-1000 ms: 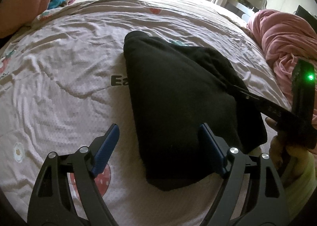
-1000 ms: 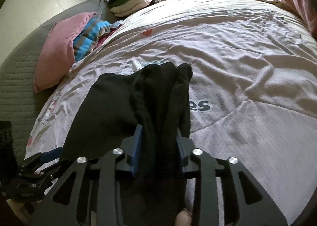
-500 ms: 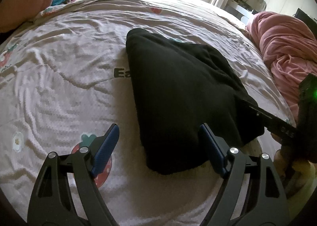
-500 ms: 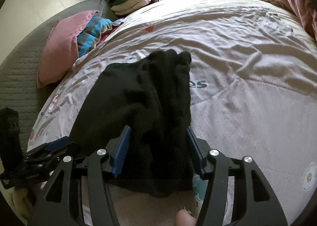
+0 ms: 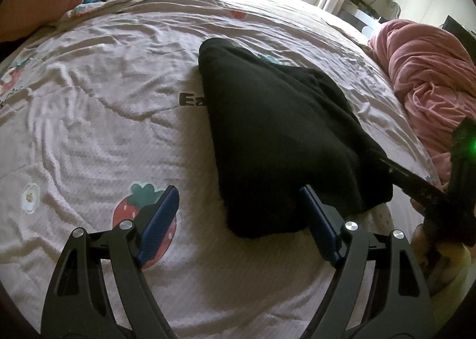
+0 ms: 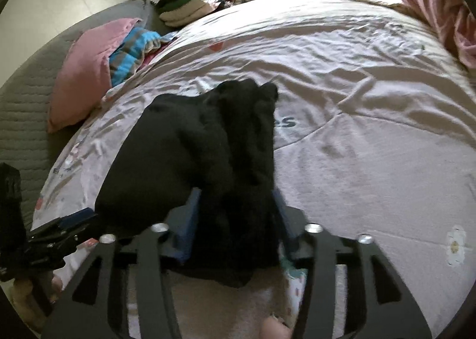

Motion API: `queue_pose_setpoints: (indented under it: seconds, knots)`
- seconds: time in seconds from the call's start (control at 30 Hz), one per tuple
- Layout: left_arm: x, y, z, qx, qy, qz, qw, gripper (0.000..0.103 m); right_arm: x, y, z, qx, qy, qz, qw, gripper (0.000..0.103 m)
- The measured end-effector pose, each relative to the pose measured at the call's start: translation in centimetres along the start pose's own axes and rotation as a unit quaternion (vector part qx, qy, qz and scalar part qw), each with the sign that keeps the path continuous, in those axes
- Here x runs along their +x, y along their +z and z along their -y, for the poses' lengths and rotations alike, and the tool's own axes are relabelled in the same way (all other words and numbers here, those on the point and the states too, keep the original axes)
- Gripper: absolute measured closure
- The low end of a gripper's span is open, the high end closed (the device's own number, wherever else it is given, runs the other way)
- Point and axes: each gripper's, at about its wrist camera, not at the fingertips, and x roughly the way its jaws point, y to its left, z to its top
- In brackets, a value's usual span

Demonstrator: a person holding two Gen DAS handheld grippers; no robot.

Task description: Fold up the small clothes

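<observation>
On my left side, the left gripper (image 5: pixel 238 214) hangs over the bed (image 5: pixel 104 119) with its jaws spread wide and nothing clamped in them; its left blue pad (image 5: pixel 160 220) sits above a printed strawberry (image 5: pixel 139 214) on the pale bedspread, and its right pad lies just at the near edge of the black garment (image 5: pixel 276 130). That garment is a bunched, roughly folded dark piece lying on the bed, its near corner reaching in between my left jaws without touching the left pad. Past it, at the right edge of the left wrist view, I can see the right gripper (image 5: pixel 416 187) coming in from the side, its tip at the garment's right-hand edge. In the right wrist view, the right gripper (image 6: pixel 235 214) has its jaws about half apart, and they have just been opening; the garment's (image 6: pixel 208 154) thick folded ridge lies between them, filling the gap, and I cannot tell whether the pads still press on it. A pink pillow (image 6: pixel 86 77) and a striped blue cloth (image 6: pixel 134 50) lie at the far left of the bed, and a pink blanket (image 5: pixel 425 77) is heaped along its right side.
</observation>
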Motion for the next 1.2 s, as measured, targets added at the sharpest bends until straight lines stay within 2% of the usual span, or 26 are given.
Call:
queue_pose_setpoints:
  seconds: [0.07,0.1,0.13,0.2,0.3,0.37,0.57,1.2]
  knots:
    - [-0.2,0.0,-0.2,-0.004,-0.002,0.0,1.0,0.025,-0.6,-0.2,0.0,0.001,-0.007,0.009,1.0,0.039]
    - [-0.4,0.0,-0.4,-0.006,-0.003,0.002,1.0,0.024,-0.8,-0.2,0.2,0.003,-0.01,0.013,1.0,0.026]
    - [-0.5,-0.1,-0.4,-0.006,-0.003,0.003,1.0,0.024,-1.2,-0.3,0.2,0.005,-0.014,0.021,1.0,0.019]
    - [-0.9,-0.1,-0.4,-0.008,-0.004,0.007,0.9999,0.019,-2.0,-0.4,0.2,0.0,-0.019,0.034,0.999,0.016]
    - [-1.6,-0.1,-0.5,-0.009,-0.006,0.014,0.9998,0.016,-3.4,-0.7,-0.3,-0.01,-0.023,0.054,0.998,0.008]
    - [-2.2,-0.1,-0.4,-0.009,-0.003,0.019,0.9998,0.01,-4.2,-0.8,-0.7,-0.018,-0.028,0.061,0.998,0.007]
    - [-3.9,-0.2,-0.3,-0.005,0.0,0.039,0.9992,0.01,-6.8,-1.2,-2.2,-0.042,-0.03,0.089,0.995,0.005]
    - [-9.2,-2.6,-1.7,0.012,0.014,0.078,0.9968,0.01,-10.4,-4.0,-7.6,-0.093,-0.033,0.119,0.988,0.005]
